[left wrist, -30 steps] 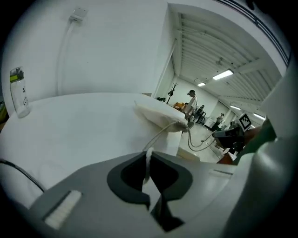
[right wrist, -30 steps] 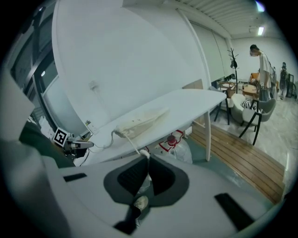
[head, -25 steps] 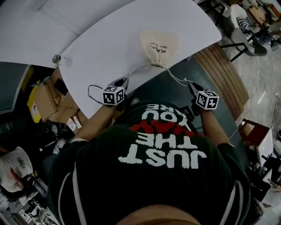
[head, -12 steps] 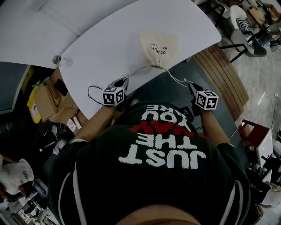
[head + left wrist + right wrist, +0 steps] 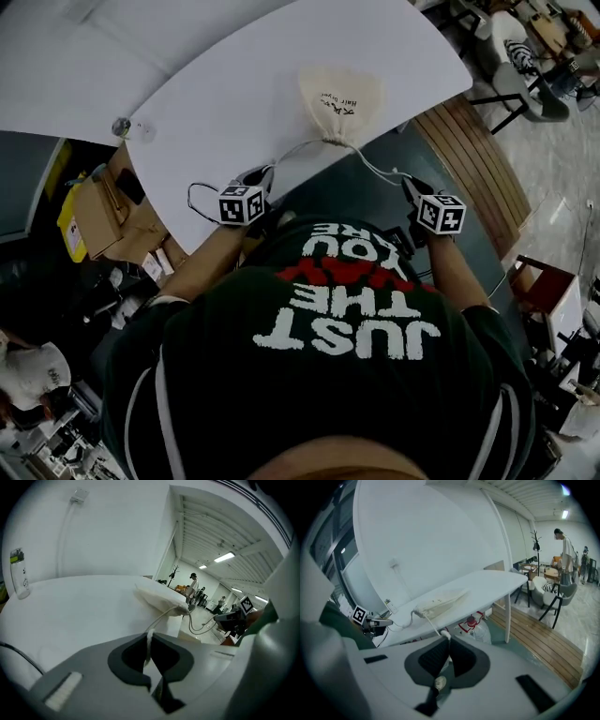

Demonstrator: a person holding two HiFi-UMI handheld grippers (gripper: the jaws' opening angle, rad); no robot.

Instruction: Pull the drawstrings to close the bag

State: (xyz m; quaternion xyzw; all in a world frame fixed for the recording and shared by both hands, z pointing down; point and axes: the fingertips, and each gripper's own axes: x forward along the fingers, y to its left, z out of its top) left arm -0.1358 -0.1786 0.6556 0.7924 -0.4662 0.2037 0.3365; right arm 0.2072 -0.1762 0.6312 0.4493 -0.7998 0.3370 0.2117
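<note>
Left gripper (image 5: pixel 149 653) clenched on the left cord (image 5: pixel 161 619), which runs across the table (image 5: pixel 216 94) up to the bag (image 5: pixel 341 98). Bag lies flat near the table's front edge, neck (image 5: pixel 334 141) toward me, between my two grippers. Neck looks gathered into a tight bunch; I see no open mouth in any view. Right cord (image 5: pixel 431 623) leaves the neck and drops off the table edge to the right gripper (image 5: pixel 443 654), which is pinched on it too. Both cords are drawn outward, the left with a slight bow. My read: closing is done or nearly so. What's left is at most a last tug, then letting go.
</note>
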